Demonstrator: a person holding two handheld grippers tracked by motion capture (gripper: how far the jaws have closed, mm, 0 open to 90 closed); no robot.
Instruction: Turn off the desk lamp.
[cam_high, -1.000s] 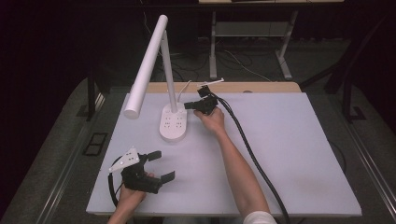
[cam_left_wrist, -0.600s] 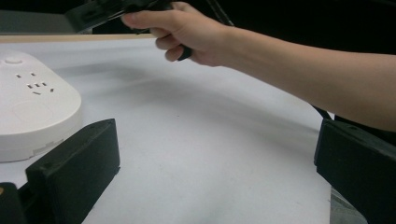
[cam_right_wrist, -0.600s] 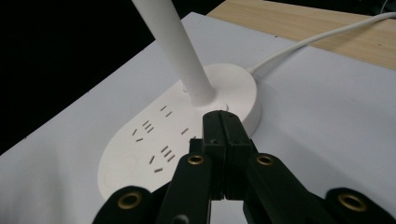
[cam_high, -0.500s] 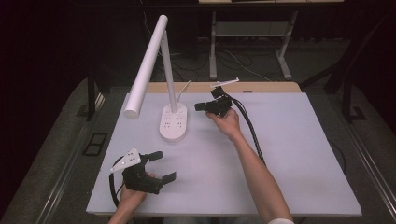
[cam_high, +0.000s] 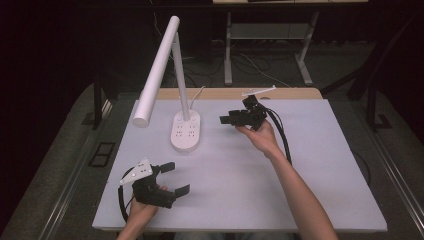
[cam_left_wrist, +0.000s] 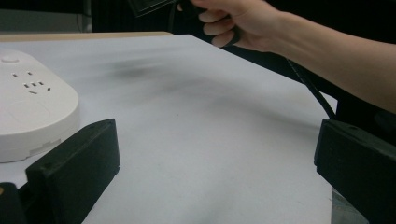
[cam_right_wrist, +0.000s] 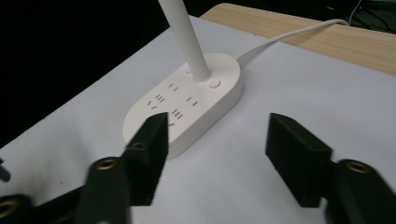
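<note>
The desk lamp stands at the far left of the white table, its oval base with sockets and two round buttons flat on the top, its cord running off over the wooden strip behind. The right gripper hangs in the air just to the right of the base; its jaws have just been opening and stand apart with nothing between them. The left gripper sits low near the front edge, jaws wide apart and empty, well apart from the lamp. The step looks like a release and pull-away from the base. To do it well, draw the right gripper straight back and up — clear of the stem — and keep its cable off the lamp so nothing drags or tips it
</note>
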